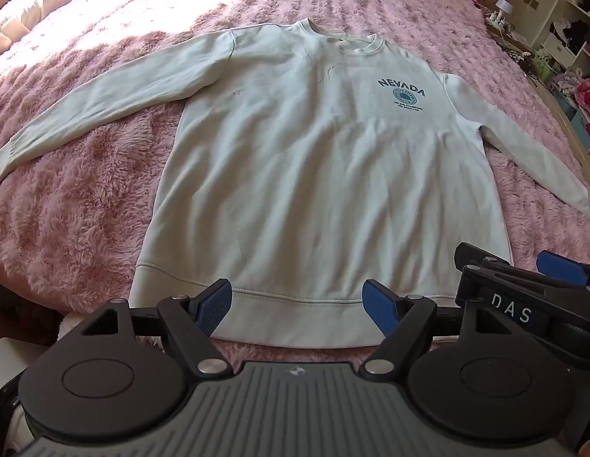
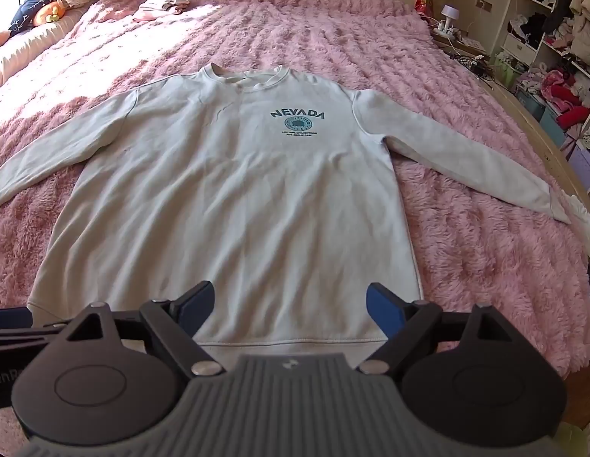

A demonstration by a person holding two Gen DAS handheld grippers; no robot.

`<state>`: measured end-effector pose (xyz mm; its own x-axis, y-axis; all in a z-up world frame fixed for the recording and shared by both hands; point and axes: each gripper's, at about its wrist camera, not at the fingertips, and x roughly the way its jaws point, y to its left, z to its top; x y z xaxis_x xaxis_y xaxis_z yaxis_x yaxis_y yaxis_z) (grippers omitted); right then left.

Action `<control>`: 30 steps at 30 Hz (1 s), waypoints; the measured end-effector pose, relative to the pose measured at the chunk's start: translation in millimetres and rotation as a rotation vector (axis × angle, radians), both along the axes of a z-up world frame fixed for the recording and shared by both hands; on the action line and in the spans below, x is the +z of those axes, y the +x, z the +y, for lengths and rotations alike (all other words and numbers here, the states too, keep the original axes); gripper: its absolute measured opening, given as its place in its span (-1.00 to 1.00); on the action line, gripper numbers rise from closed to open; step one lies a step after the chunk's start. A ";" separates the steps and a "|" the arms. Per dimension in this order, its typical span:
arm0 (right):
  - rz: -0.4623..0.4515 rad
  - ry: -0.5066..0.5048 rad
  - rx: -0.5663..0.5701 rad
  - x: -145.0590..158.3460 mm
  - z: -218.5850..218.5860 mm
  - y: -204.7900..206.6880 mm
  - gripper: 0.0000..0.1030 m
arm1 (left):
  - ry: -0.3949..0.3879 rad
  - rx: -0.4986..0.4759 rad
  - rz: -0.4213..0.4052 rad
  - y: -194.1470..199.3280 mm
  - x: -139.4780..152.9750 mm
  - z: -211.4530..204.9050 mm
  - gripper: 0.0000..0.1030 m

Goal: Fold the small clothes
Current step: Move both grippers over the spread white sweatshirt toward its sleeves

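A pale grey-green sweatshirt (image 1: 306, 167) (image 2: 234, 198) with a dark "NEVADA" print lies flat and face up on a pink fluffy bedspread, both sleeves spread out to the sides and the collar at the far end. My left gripper (image 1: 298, 308) hovers open over the hem band, nothing between its blue pads. My right gripper (image 2: 289, 310) is also open above the hem, a little to the right of the left one. The right gripper's black body and blue pad (image 1: 561, 272) show at the right edge of the left wrist view.
The pink bedspread (image 2: 466, 247) reaches well beyond the sweatshirt on all sides. A small folded pink and white garment (image 2: 161, 7) lies near the headboard. Cluttered shelves (image 2: 554, 57) and a bedside table stand to the right; pillows (image 2: 39, 11) lie at far left.
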<state>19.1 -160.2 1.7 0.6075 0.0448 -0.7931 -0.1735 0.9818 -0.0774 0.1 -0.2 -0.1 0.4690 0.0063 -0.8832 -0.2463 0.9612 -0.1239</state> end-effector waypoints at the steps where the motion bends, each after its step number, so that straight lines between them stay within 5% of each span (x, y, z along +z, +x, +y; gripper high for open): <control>1: 0.001 0.001 0.000 -0.5 -0.6 0.1 0.61 | -0.002 0.000 -0.002 -0.1 0.1 0.0 0.77; 11: -0.053 0.103 -0.050 -5.3 -28.1 13.0 0.61 | -0.005 -0.074 -0.023 26.5 -7.6 -16.0 0.77; 16: -0.079 0.105 -0.100 -7.7 -62.5 29.0 0.61 | -0.099 -0.142 -0.047 59.9 -21.2 -28.9 0.77; 21: -0.204 0.057 -0.224 -10.3 -127.8 58.9 0.59 | -0.210 -0.242 -0.138 98.1 -26.3 -47.7 0.77; 26: -0.439 0.193 -0.408 -14.3 -220.9 80.4 0.60 | -0.384 -0.299 -0.210 152.2 -35.5 -72.2 0.77; 30: -0.462 0.241 -0.578 -35.5 -296.1 119.3 0.51 | -0.410 -0.362 -0.235 200.9 -43.5 -104.4 0.77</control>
<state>138.4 -456.3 -33.8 0.8532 -0.2411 -0.4626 0.3695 0.9053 0.2096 201.1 -104.6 -43.7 0.5610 -0.5098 -0.6522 0.1669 0.8414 -0.5140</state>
